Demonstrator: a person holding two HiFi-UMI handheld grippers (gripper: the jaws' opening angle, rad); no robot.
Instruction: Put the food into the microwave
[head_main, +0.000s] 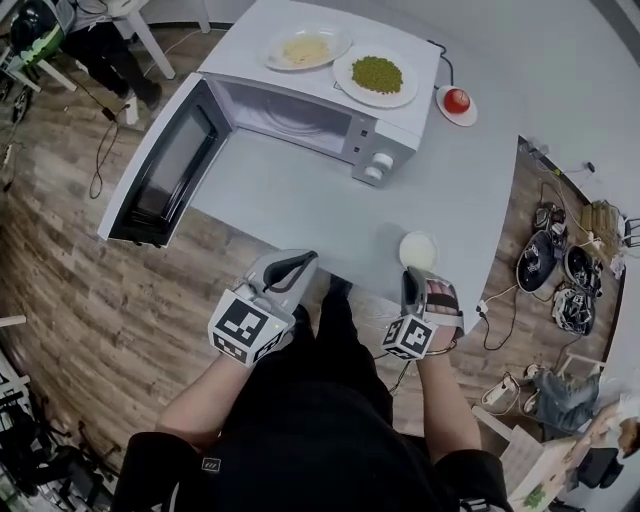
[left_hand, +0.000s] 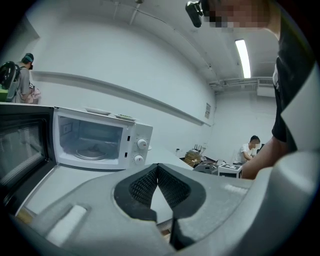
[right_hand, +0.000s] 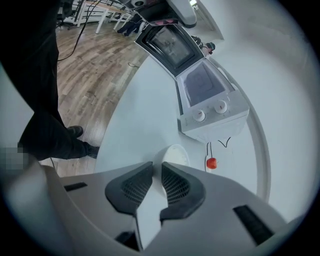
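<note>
- The microwave door hangs wide open at the far left, so the cavity is free to load.
- The left gripper is over the near table edge, pointing toward the microwave. Its pads meet at the tips with nothing between them.
- The food sits on top of the microwave, not inside it. There is a plate of pale food and, just to its right, a plate of green food.
- I judge both plates to be stiff, smooth-rimmed and breakable, and moderately heavy for a pinch grip. The loose green bits would likely roll off if the plate tilts. The nearest bare rim is the best place to take hold, keeping the plate level.
- The right gripper is at a small white dish near the table's front edge. Its jaws stand a narrow gap apart, and the dish lies just past the tips with nothing visibly pinched.
- A red fruit rests on its saucer, on the table right of the microwave.
- Only the head view shows what lies on the plates, because the left gripper view catches them edge-on. That view alone shows the glass turntable inside the cavity. The right gripper view shows the slit between its own pads, which the head view does not.
</note>
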